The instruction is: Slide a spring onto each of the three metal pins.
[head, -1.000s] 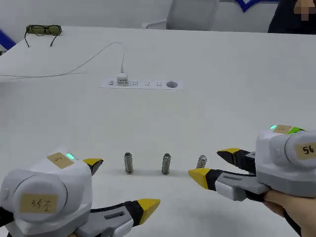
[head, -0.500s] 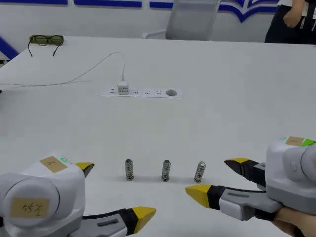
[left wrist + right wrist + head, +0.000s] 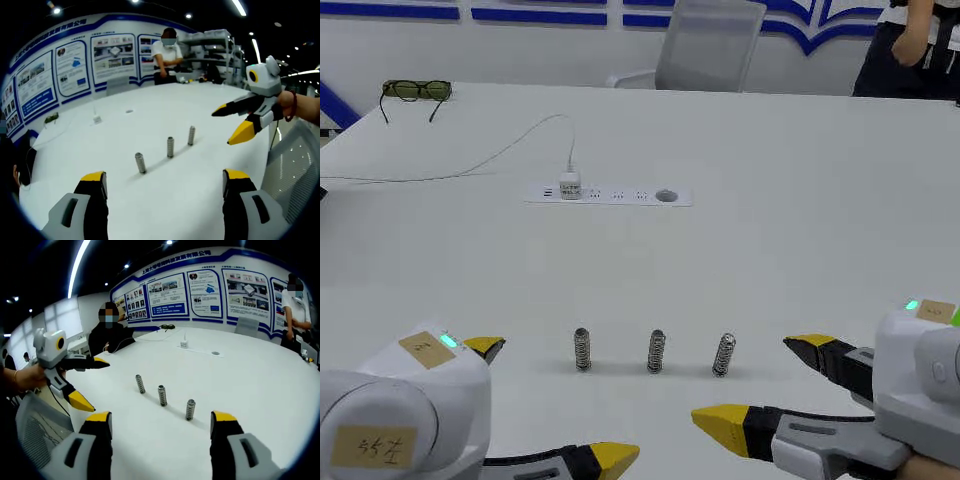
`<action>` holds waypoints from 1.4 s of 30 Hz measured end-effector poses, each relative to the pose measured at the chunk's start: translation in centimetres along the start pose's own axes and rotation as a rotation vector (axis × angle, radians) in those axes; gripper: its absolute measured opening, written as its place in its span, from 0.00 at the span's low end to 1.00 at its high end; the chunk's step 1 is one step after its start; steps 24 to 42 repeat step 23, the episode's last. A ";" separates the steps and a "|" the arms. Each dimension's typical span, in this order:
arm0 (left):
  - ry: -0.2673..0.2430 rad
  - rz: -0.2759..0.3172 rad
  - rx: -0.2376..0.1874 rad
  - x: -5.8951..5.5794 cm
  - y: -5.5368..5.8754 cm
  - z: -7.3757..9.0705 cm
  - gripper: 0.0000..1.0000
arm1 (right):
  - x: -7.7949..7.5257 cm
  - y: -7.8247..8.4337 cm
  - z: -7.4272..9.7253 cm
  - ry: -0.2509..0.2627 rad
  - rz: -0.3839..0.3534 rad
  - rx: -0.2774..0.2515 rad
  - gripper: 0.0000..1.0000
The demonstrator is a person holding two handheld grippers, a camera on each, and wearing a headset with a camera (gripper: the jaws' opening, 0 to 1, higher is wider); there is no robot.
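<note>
Both my left gripper (image 3: 550, 400) and right gripper (image 3: 760, 380) gape wide and empty, so I'd pull them back level, clear of the three springs (image 3: 656, 351) standing upright in a row just ahead.

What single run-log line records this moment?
left claw: open, empty | right claw: open, empty | three springs: upright in a row on table, clear of both claws

I log a power strip (image 3: 609, 195) on the table (image 3: 800, 200), with a white charger (image 3: 570, 184) plugged in. Glasses (image 3: 402, 89) lie far left, and a chair (image 3: 705, 45) stands beyond.
</note>
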State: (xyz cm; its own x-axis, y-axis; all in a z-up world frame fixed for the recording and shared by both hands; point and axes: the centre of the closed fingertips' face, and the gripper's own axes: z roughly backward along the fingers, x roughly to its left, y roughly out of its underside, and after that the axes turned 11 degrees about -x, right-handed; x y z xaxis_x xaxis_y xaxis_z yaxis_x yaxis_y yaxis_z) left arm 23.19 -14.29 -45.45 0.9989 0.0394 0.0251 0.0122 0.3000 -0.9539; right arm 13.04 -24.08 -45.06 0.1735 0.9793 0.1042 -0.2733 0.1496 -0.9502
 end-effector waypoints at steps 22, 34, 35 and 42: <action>-0.022 0.005 0.023 0.4 0.4 1.2 1.00 | 0.7 0.9 1.0 -0.022 0.020 0.042 0.88; -0.023 0.006 0.023 0.4 0.4 1.2 1.00 | 0.7 0.9 1.0 -0.022 0.019 0.042 0.88; -0.023 0.006 0.023 0.4 0.4 1.2 1.00 | 0.7 0.9 1.0 -0.022 0.019 0.042 0.88; -0.023 0.006 0.023 0.4 0.4 1.2 1.00 | 0.7 0.9 1.0 -0.022 0.019 0.042 0.88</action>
